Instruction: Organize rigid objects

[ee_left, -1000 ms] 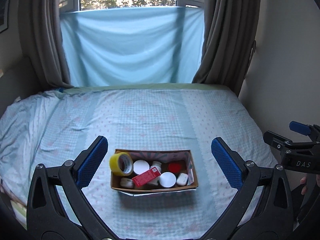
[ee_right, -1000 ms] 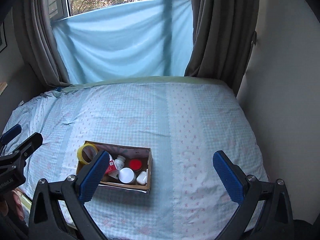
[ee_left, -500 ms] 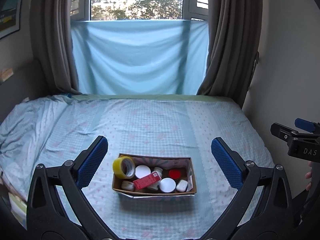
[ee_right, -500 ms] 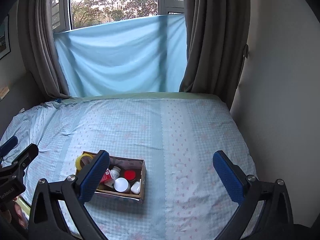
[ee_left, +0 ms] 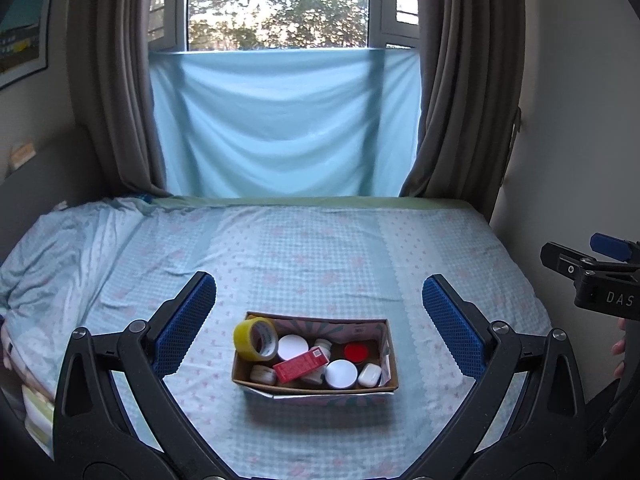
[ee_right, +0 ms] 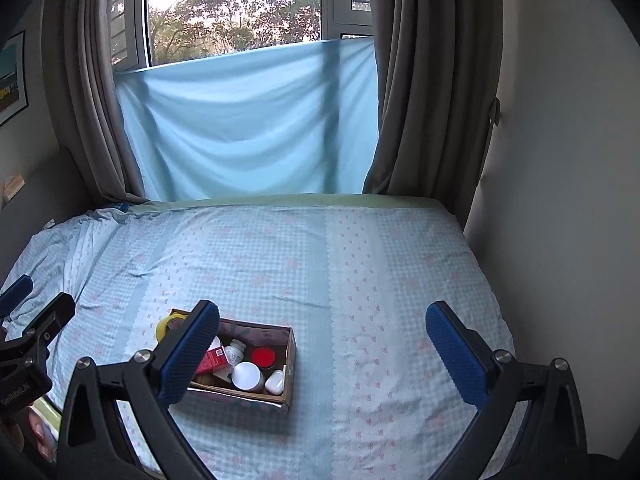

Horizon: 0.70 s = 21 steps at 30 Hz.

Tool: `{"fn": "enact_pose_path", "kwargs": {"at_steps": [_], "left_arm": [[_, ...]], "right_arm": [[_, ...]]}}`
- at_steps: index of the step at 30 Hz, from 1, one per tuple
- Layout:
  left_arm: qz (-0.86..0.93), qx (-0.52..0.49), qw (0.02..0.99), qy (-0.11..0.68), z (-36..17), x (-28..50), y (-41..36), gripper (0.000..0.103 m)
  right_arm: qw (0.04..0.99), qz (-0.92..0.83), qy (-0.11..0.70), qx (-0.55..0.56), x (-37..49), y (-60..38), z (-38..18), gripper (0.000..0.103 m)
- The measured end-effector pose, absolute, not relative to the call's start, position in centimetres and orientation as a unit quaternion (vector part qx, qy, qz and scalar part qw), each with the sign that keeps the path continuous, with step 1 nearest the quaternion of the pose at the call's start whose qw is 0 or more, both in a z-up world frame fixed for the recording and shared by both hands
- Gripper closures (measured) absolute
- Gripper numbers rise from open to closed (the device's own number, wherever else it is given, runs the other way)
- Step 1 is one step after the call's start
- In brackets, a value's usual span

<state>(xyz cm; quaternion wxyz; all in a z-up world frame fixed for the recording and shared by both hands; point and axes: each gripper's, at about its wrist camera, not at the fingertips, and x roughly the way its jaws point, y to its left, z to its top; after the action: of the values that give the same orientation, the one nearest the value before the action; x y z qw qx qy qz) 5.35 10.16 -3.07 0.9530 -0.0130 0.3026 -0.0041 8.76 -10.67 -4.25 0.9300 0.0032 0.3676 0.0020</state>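
A cardboard box [ee_left: 384, 334] sits on the bed near its front edge. It holds a yellow tape roll [ee_left: 256, 338], a red carton [ee_left: 300, 366], a red lid [ee_left: 356, 352], white-lidded jars [ee_left: 341, 374] and a small white case [ee_left: 369, 375]. My left gripper [ee_left: 318, 328] is open and empty, held back above the box. My right gripper [ee_right: 326, 354] is open and empty, to the right of the box [ee_right: 290, 354], with its left finger [ee_right: 188, 354] in front of the box's left part.
The bed [ee_left: 320, 248] has a light blue checked sheet. A wall [ee_right: 560, 200] runs along its right side, grey curtains [ee_left: 460, 100] and a blue cloth [ee_left: 280, 120] stand at the far end. Folded items [ee_left: 36, 408] lie at the front left edge.
Both grippers have pulled back and tilted upward, so more window shows. The box looks smaller and lower in both views. Both grippers stay open.
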Motion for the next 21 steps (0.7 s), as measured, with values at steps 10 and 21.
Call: {"fn": "enact_pose_path", "kwargs": {"at_steps": [10, 21], "left_arm": [[-0.005, -0.012, 0.954, 0.299, -3.06, 4.91, 9.88, 0.0], [0.002, -0.008, 0.958, 0.287, -2.91, 4.52, 9.78, 0.0]], "right_arm": [[0.93, 0.001, 0.367, 0.003, 8.59, -10.91, -4.25, 0.0], [0.931, 0.001, 0.365, 0.004, 8.52, -11.01, -4.13, 0.0]]}}
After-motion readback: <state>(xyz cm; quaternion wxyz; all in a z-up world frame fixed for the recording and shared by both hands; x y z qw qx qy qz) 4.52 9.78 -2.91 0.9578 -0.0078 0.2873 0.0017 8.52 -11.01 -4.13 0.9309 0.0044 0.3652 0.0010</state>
